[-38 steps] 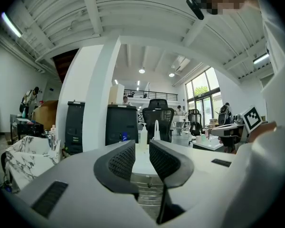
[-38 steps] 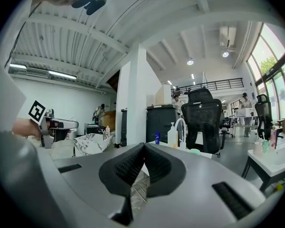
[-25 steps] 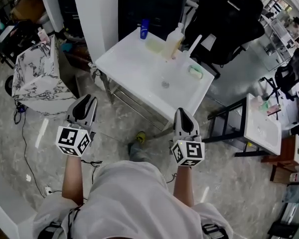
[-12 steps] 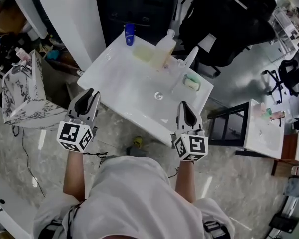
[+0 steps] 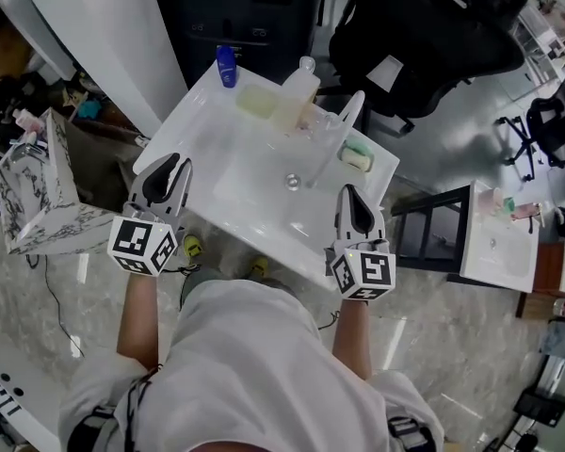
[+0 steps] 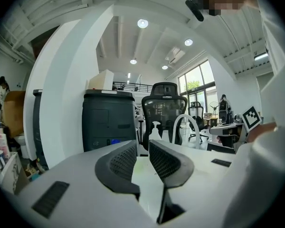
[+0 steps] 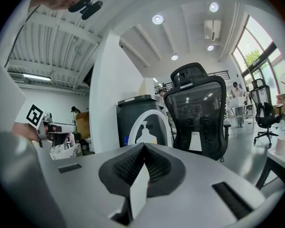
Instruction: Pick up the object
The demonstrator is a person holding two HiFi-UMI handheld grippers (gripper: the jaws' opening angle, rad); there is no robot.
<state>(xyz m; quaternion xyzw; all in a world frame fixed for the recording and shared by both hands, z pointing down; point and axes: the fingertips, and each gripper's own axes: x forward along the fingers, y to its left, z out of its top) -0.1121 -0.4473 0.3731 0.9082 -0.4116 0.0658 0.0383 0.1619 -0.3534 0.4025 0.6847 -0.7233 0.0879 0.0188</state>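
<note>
A white basin table (image 5: 228,149) stands in front of me. On its far side are a clear pump bottle (image 5: 298,94), a small blue bottle (image 5: 226,65), a pale yellow block (image 5: 253,102), a white arched tap (image 5: 347,116) and a green soap (image 5: 356,156). My left gripper (image 5: 164,177) hovers at the basin's near left edge, its jaws a narrow gap apart and holding nothing. My right gripper (image 5: 356,205) is over the near right edge, jaws pressed together and empty. In the left gripper view the pump bottle (image 6: 155,131) and tap (image 6: 187,126) show beyond my left gripper (image 6: 143,156). In the right gripper view the pump bottle (image 7: 145,132) stands beyond my right gripper (image 7: 143,149).
A black office chair (image 5: 424,26) and a dark bin (image 5: 245,8) stand behind the basin. A marbled box (image 5: 33,191) sits on the floor at the left. A second small white table (image 5: 497,243) with bottles is at the right. A white pillar (image 5: 104,36) rises at the back left.
The basin table has come closer. Both grippers, which hung over the floor short of it, now reach its near edge. Their jaws look the same.
</note>
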